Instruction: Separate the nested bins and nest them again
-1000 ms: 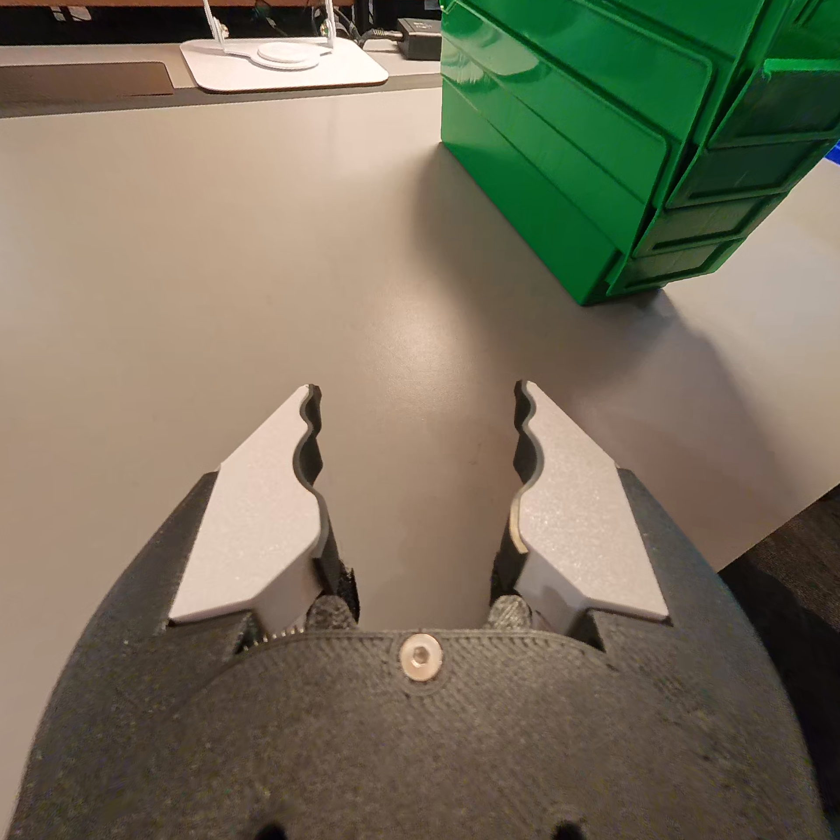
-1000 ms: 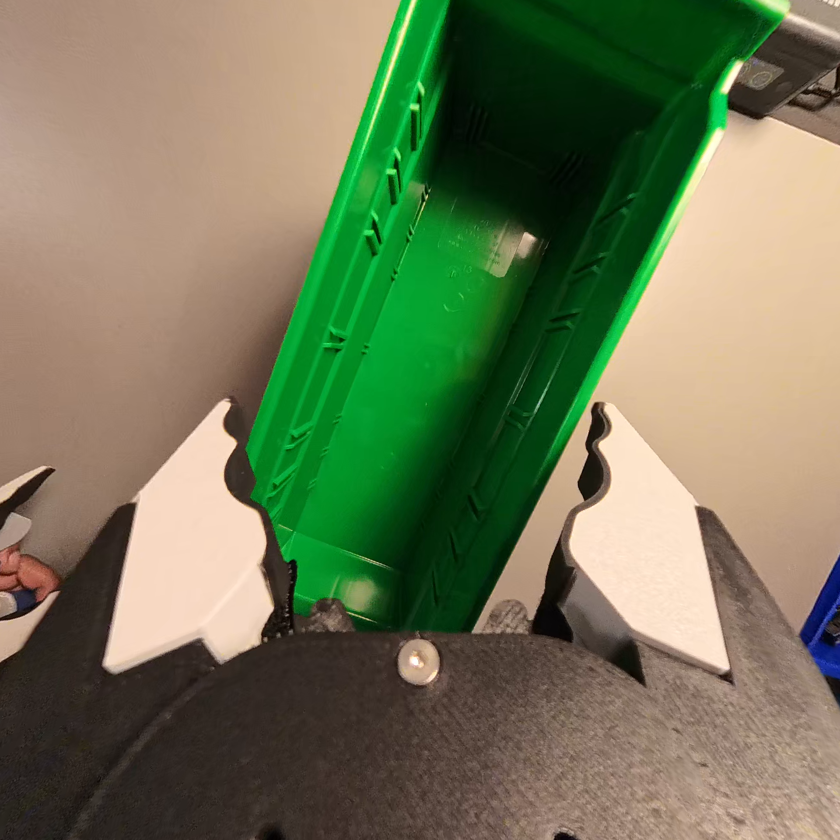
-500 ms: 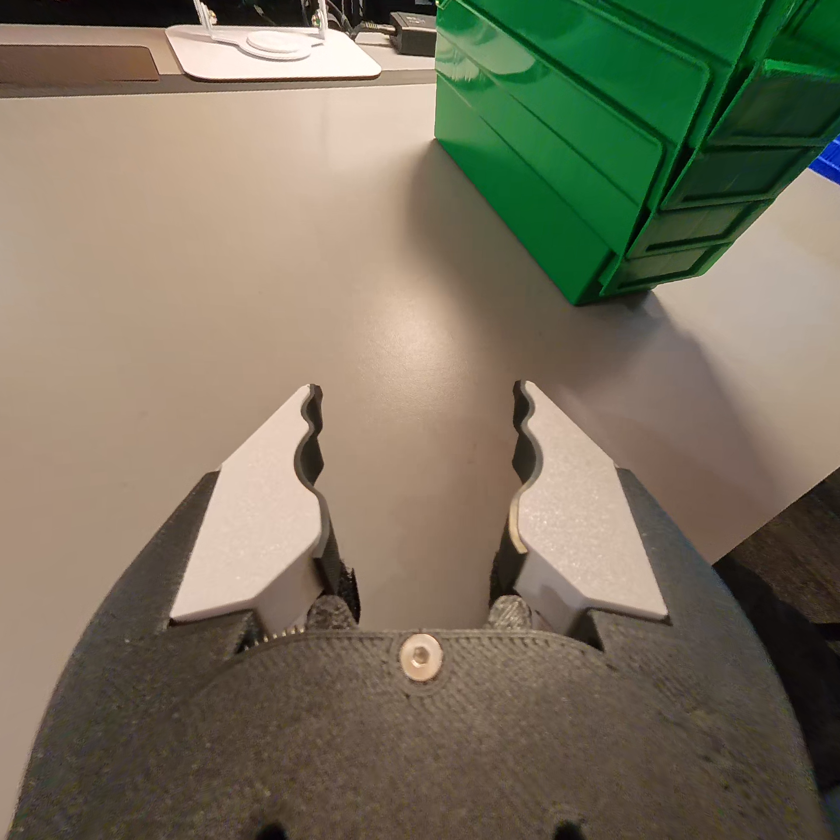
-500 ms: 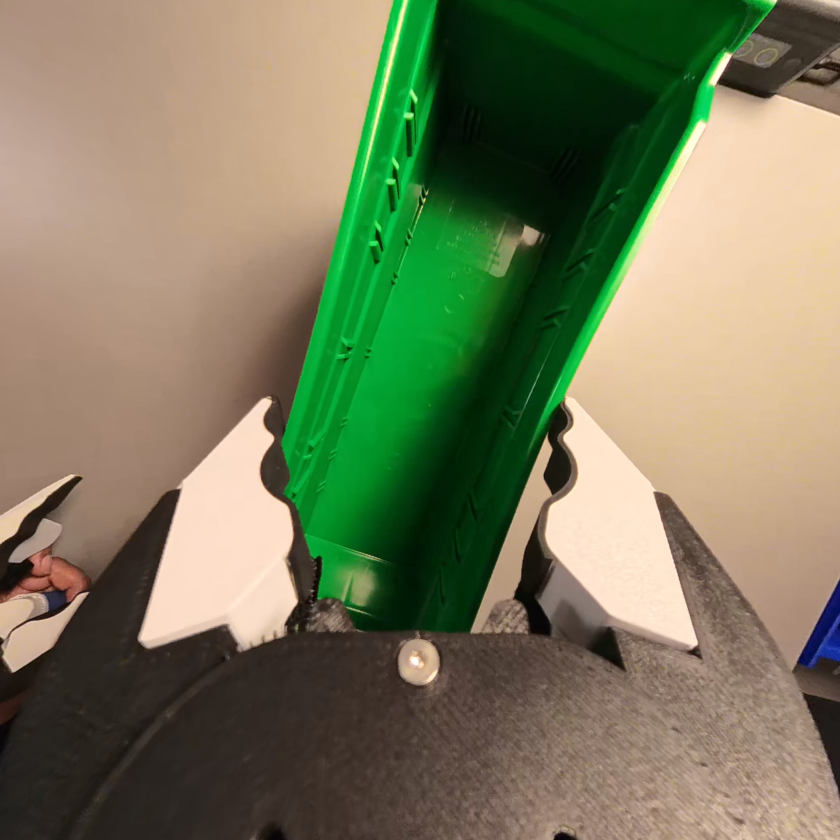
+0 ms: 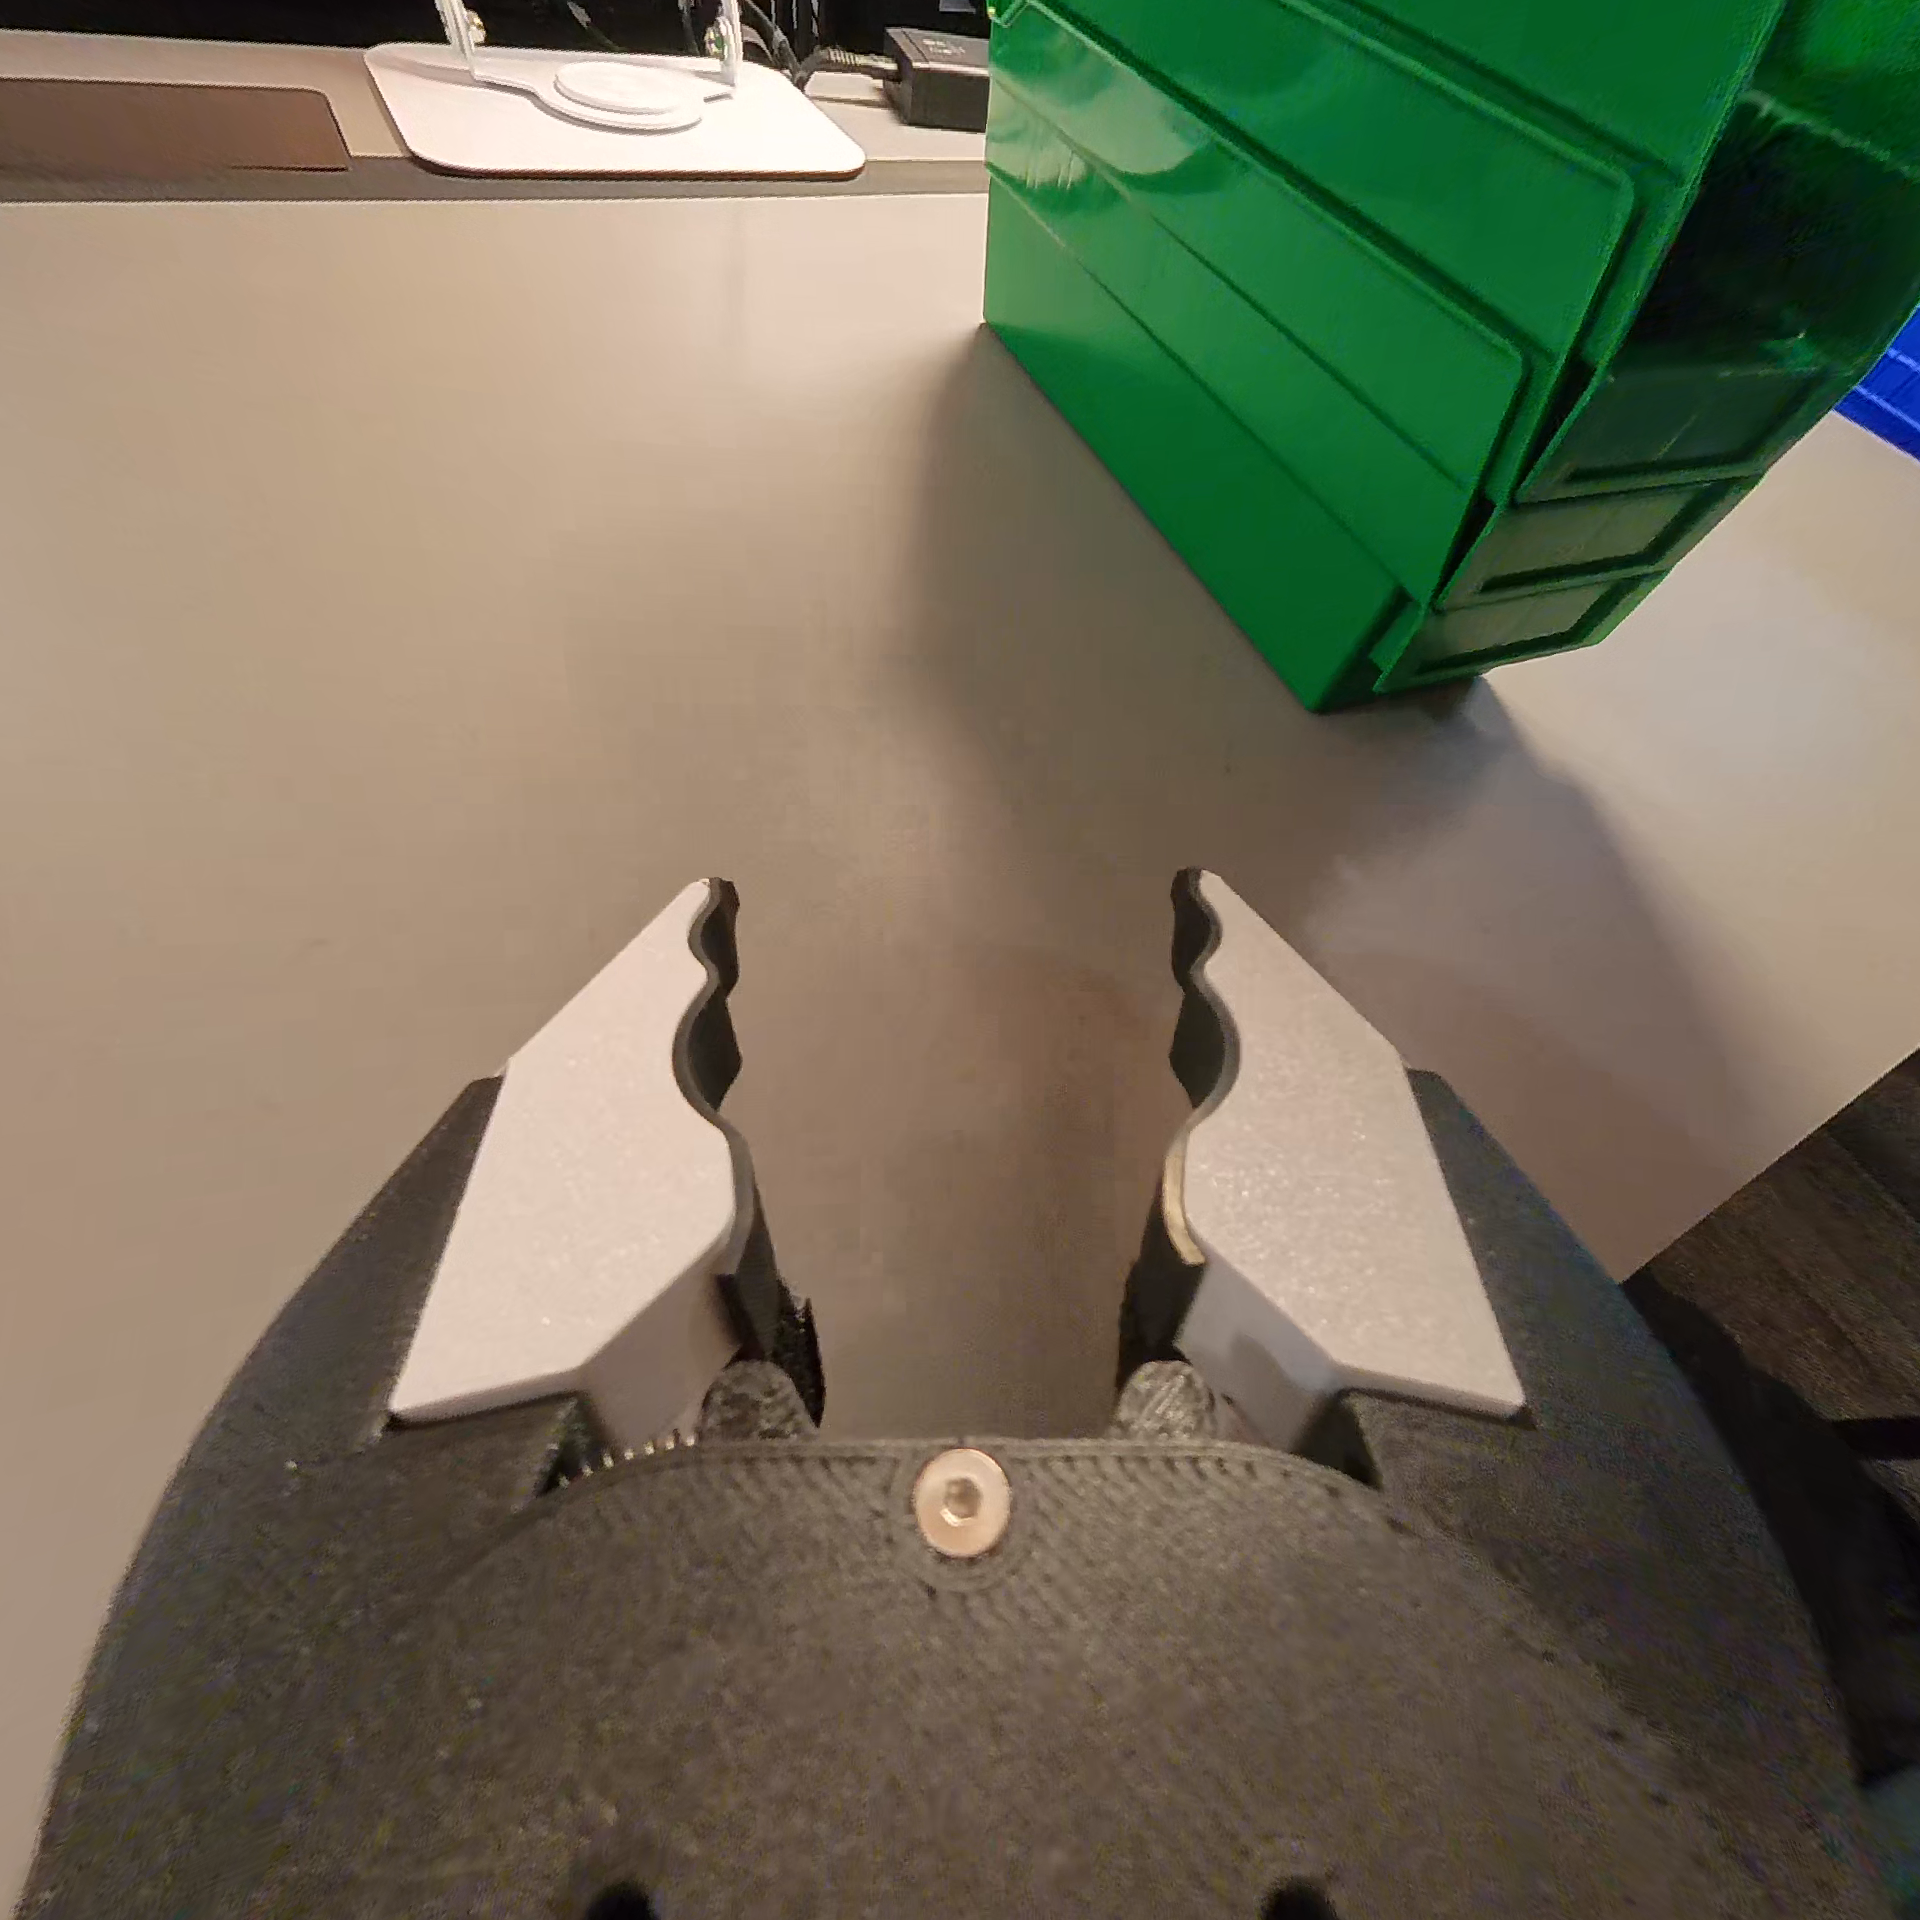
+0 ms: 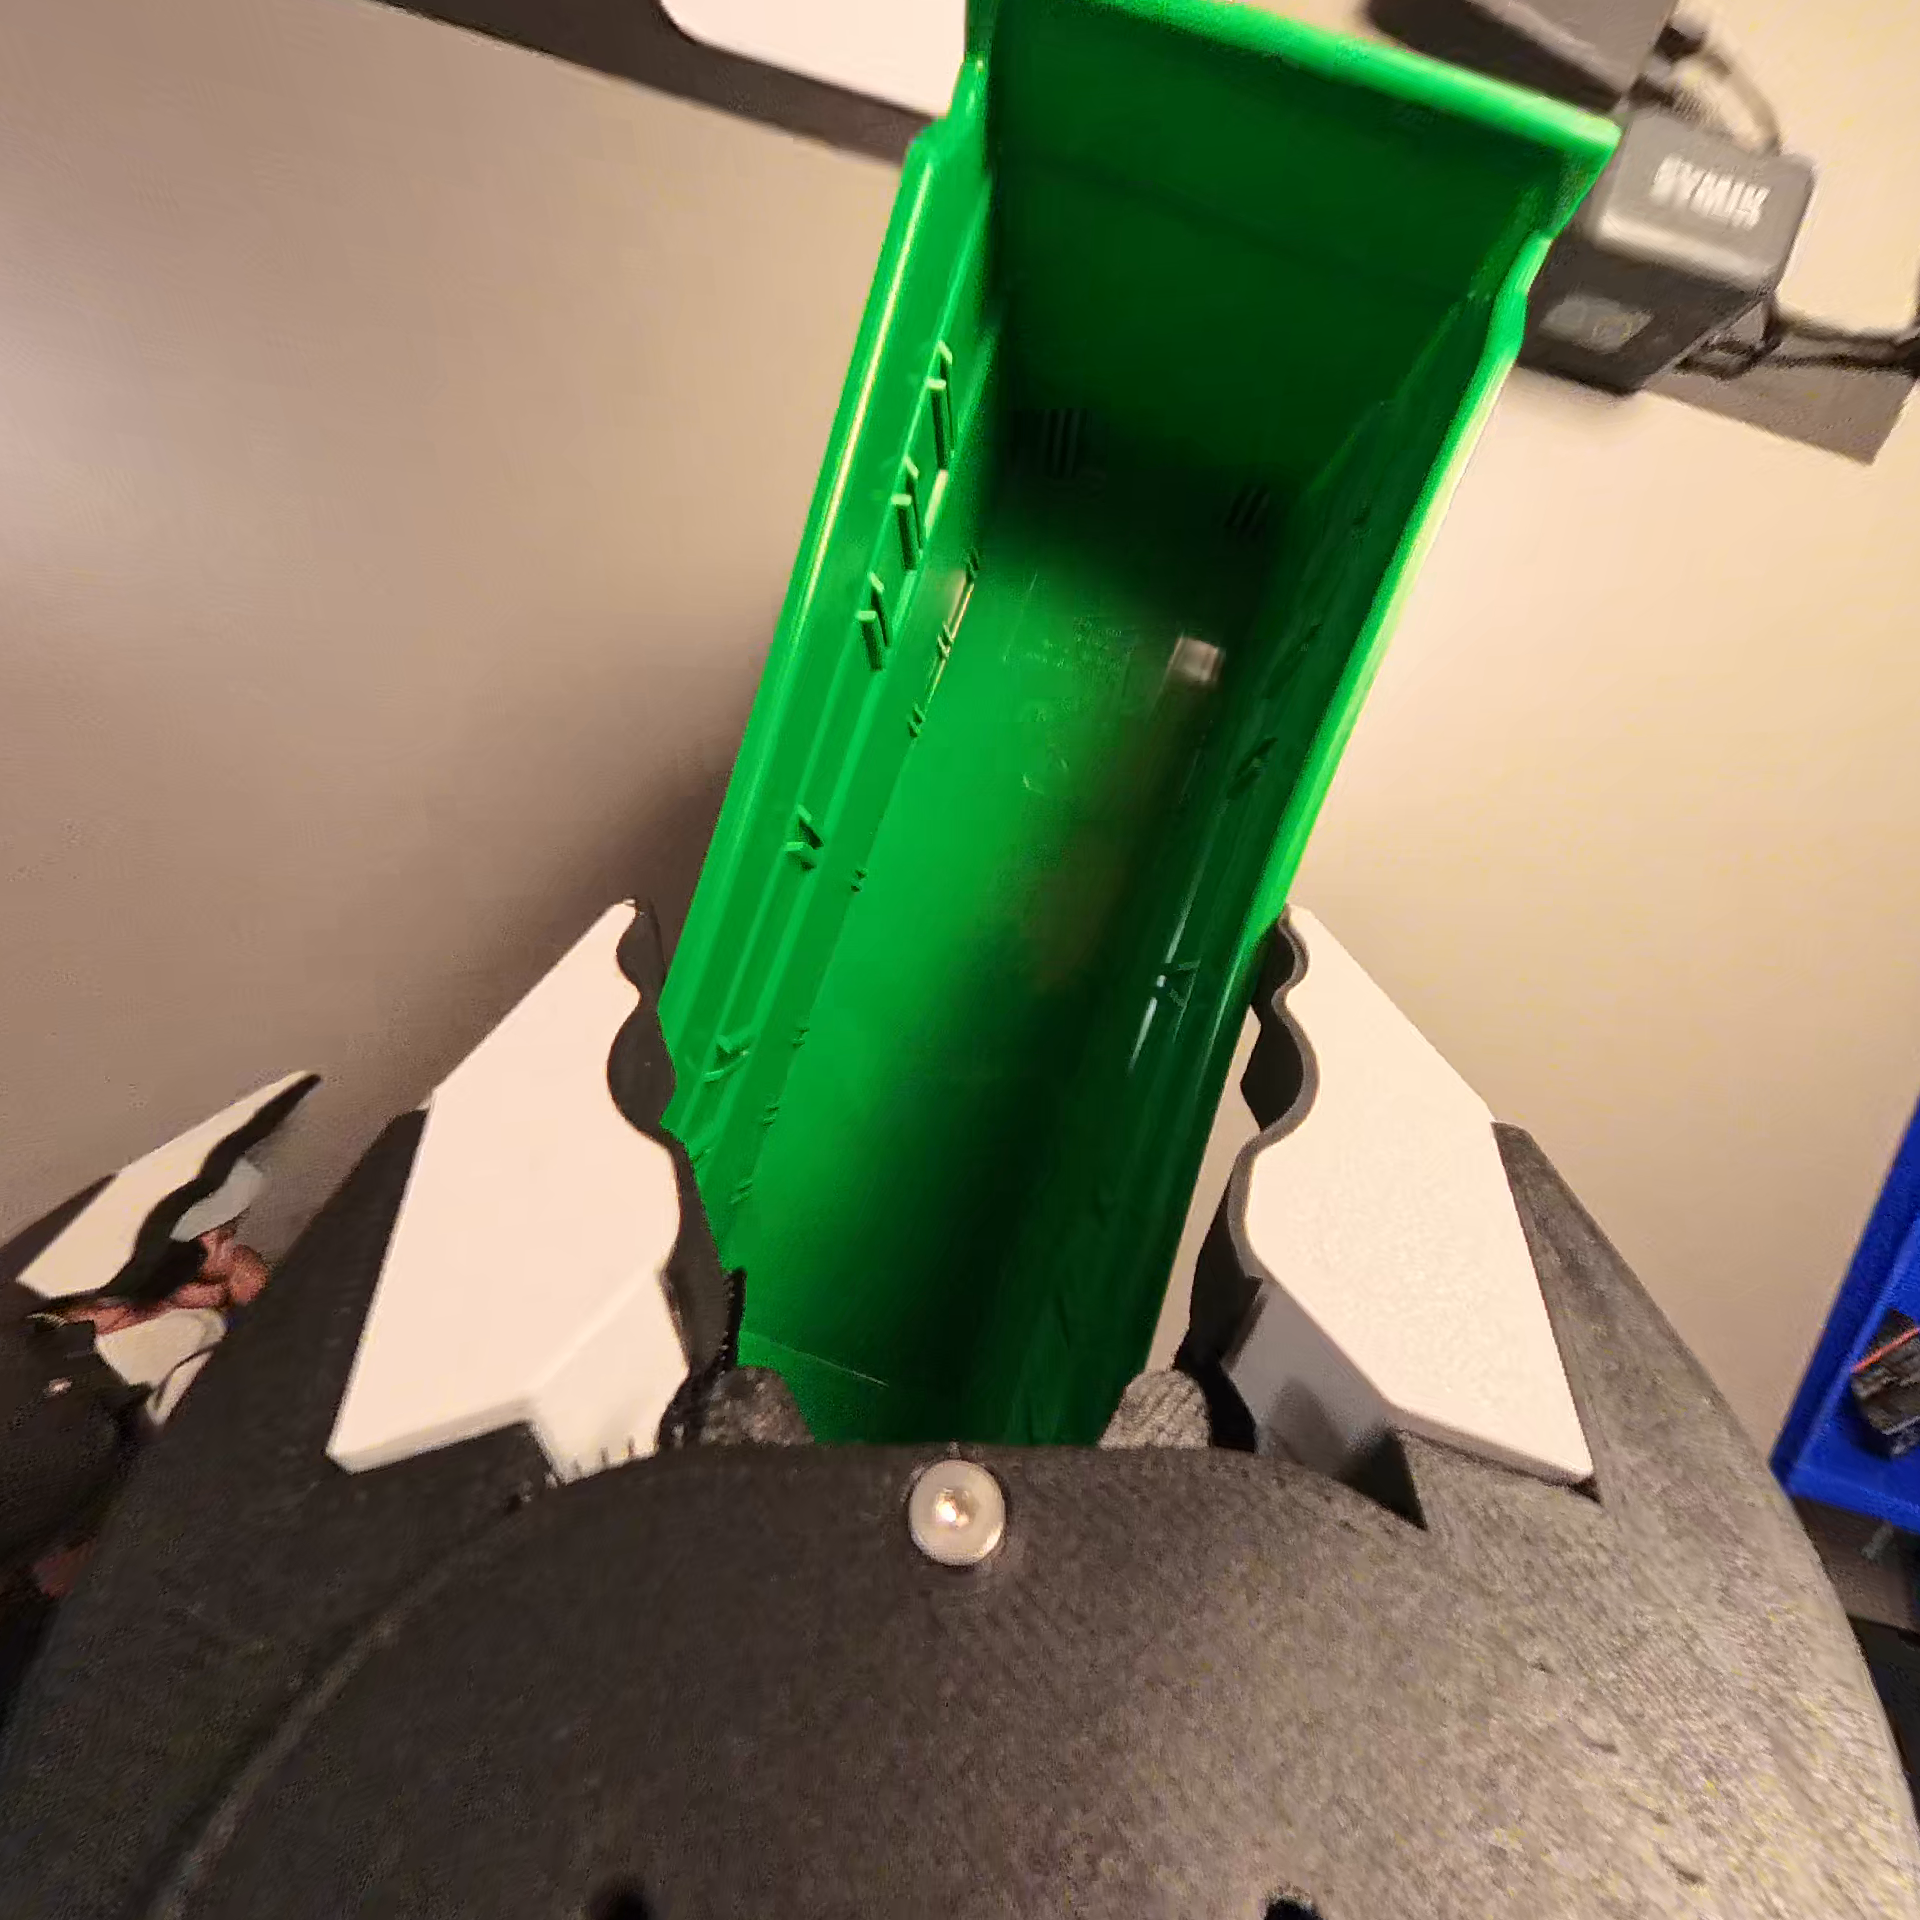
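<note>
Two grippers are in our hands. Our right gripper (image 6: 961, 1023) is clamped across a green bin (image 6: 1091, 790), both pads pressed on its outer side walls; the bin runs away from us, open side up. Our left gripper (image 5: 956, 904) stands apart, nothing between its fingers, over the beige table (image 5: 468, 623). Far right of it stands the nested green stack (image 5: 1299, 343); a white mat (image 5: 623, 114) lies at the far edge.

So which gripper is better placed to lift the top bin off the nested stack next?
Right. The right gripper has both pads against the top green bin; the left gripper hangs open over bare table, apart from the stack.
</note>
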`<state>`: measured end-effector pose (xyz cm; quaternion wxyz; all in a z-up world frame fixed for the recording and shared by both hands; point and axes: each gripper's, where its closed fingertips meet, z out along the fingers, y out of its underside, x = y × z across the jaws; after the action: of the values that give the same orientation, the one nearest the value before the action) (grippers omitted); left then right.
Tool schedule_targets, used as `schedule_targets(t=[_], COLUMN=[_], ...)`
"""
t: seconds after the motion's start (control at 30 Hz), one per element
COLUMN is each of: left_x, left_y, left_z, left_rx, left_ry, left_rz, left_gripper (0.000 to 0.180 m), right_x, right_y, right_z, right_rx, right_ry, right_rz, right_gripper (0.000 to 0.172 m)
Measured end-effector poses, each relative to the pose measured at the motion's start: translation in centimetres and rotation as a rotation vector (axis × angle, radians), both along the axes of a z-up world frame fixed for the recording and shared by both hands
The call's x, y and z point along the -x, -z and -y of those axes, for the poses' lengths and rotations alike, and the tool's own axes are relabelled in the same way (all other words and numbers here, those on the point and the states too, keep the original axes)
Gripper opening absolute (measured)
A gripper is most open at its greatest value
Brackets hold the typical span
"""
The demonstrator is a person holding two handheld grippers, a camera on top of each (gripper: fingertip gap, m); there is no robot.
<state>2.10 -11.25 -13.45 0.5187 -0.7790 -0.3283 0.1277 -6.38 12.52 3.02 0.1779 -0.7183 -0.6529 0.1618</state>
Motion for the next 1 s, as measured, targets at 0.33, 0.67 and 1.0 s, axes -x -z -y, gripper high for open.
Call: schedule_targets(t=[0.33, 0.67, 1.0], left_x=[0.3, 4.7, 6.0], left_y=[-0.9, -0.1, -0.2], left_z=[0.7, 9.1, 11.7], left_rx=[-0.106, -0.088, -0.156], left_ry=[-0.004, -0.19, -0.224], left_rz=[0.034, 0.085, 0.14], left_gripper=[0.084, 0.085, 0.085], right_x=[0.1, 4.4, 10.2], right_y=[-7.2, 2.8, 11.1], right_z=[6.9, 18.2, 24.1], right_rx=[-0.013, 0.137, 0.201], right_ry=[-0.131, -0.222, -0.096], right_rz=[-0.152, -0.09, -0.092], right_gripper=[0.116, 0.117, 0.121])
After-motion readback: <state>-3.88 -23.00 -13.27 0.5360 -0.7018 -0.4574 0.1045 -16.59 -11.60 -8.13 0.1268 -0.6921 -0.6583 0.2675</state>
